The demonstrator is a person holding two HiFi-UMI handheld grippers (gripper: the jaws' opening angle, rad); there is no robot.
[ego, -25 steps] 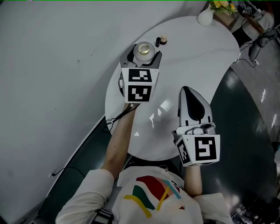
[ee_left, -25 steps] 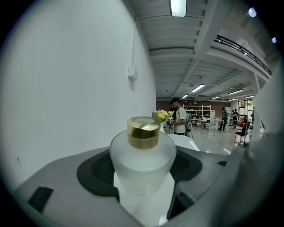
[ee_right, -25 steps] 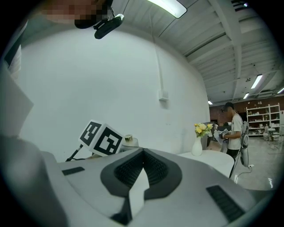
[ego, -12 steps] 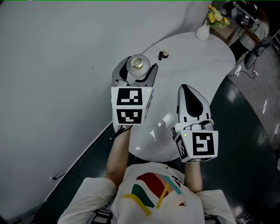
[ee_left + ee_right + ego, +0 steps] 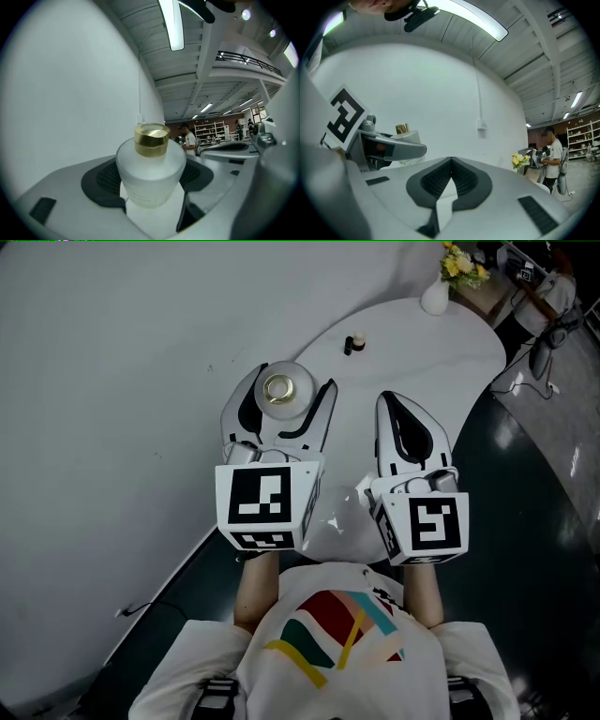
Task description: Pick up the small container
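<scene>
Head view, left gripper (image 5: 291,382): your jaws stand part open, closed onto the container (image 5: 277,388), one on each side of its round body.
Head view, container: it sits near the worktop (image 5: 422,352) edge that runs along the wall (image 5: 112,381). You look straight down on its gold cap (image 5: 277,387).
Head view, right gripper (image 5: 397,413): jaws together with nothing in them. It hangs just beside the left gripper, over the worktop.
Head view, other things: a small dark bottle (image 5: 352,343) and a vase of flowers (image 5: 441,292) stand well apart, farther along the worktop.
Left gripper view, grip: the frosted body sits between the dark pads (image 5: 101,180) and both appear to touch it low on its sides.
Left gripper view, axis: the long axis runs base to cap. The cap points up and the container looks about upright.
Left gripper view, base: it is hidden, so you cannot tell whether it clears the worktop.
Right gripper view, jaws: the pads meet in a closed seam, holding nothing.
Right gripper view, neighbour: the left gripper and the container's cap show close at the left.
Risk, slip: the body looks smooth and round and is held on only two sides. Easing the squeeze or tipping the gripper could let it slide or swivel.
Risk, fall: a drop this near the edge may send it off the worktop.
Risk, knock: the wall and your right gripper are both close, and a sideways swing could strike either.
</scene>
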